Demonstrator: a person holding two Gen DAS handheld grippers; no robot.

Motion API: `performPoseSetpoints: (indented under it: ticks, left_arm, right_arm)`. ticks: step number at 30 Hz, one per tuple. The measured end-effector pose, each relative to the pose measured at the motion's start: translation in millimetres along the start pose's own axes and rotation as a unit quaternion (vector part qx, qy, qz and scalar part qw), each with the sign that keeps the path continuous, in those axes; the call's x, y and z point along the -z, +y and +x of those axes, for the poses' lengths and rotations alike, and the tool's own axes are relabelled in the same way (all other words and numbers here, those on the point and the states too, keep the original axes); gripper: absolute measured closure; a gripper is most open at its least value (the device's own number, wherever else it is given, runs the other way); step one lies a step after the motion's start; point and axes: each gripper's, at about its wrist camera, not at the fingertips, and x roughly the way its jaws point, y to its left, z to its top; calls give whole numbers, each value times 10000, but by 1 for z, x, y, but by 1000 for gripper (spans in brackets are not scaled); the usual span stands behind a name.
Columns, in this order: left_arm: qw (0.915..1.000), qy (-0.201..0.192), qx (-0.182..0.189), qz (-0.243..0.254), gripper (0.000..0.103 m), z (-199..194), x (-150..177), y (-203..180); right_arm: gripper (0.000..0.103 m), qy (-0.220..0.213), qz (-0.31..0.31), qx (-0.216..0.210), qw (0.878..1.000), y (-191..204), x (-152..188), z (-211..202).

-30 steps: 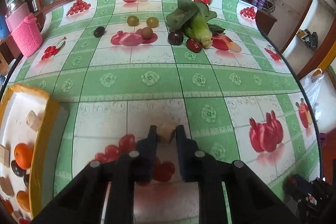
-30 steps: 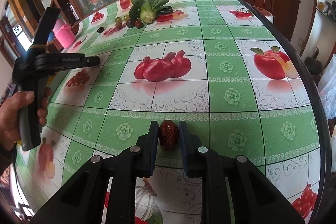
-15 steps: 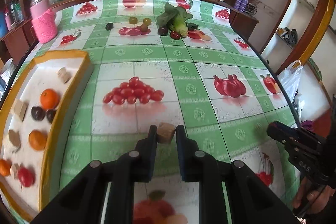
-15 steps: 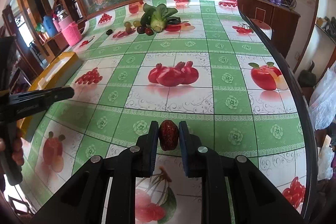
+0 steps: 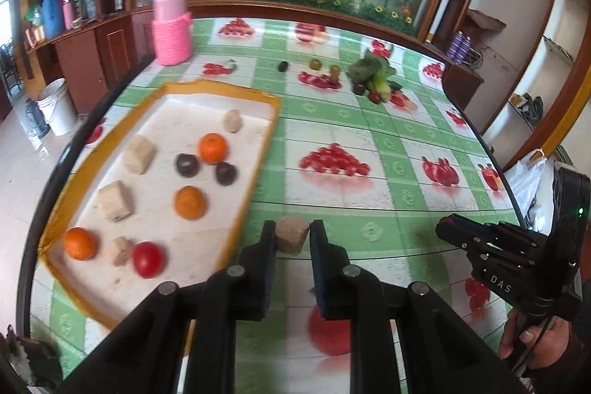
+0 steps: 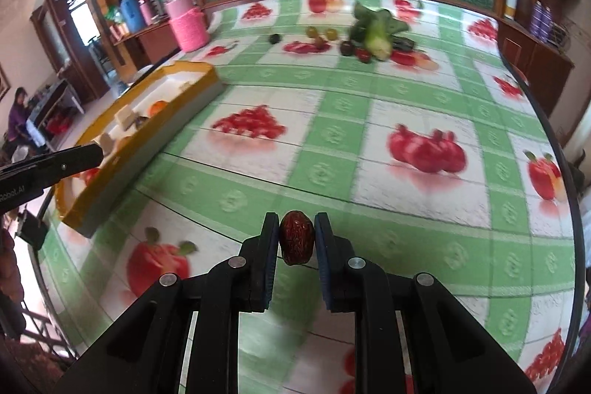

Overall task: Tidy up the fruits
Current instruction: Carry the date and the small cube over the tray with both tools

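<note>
My left gripper [image 5: 291, 239] is shut on a tan cube-shaped piece [image 5: 291, 234], held above the tablecloth just right of the yellow-rimmed tray [image 5: 255, 172]. In the tray lie oranges [image 5: 212, 147], dark plums [image 5: 187, 165], a red tomato [image 5: 147, 259] and several tan cubes [image 5: 138, 154]. My right gripper [image 6: 295, 240] is shut on a wrinkled red date [image 6: 296, 242] over the cloth; the tray [image 6: 177, 106] lies to its left. Far back sit loose small fruits [image 5: 315, 64] beside a leafy green vegetable [image 5: 373, 76]. The right gripper also shows at the left wrist view's right edge.
A pink knitted jar [image 5: 171, 24] stands at the table's far left corner. The table's curved edge [image 5: 491, 150] runs close on the right. White buckets [image 5: 55, 106] stand on the floor to the left. A person's hand [image 5: 535, 342] holds the right tool.
Both grippers have pulled back and leftward with their pieces. The tray has come fully into the left wrist view and entered the right wrist view.
</note>
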Motion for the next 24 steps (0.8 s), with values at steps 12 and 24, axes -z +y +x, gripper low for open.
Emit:
performPoseSetpoints:
  ticks: [12,24]
  left_arm:
    - [9957,-96,-650,-657,83,-22,9,97]
    - [9947,94,-596,-834,82,-10,4,132]
  right_arm:
    - [84,-77,-551,-627,9965,87,-62,28]
    - [84,41,-996,-934,9906,148,-126,77]
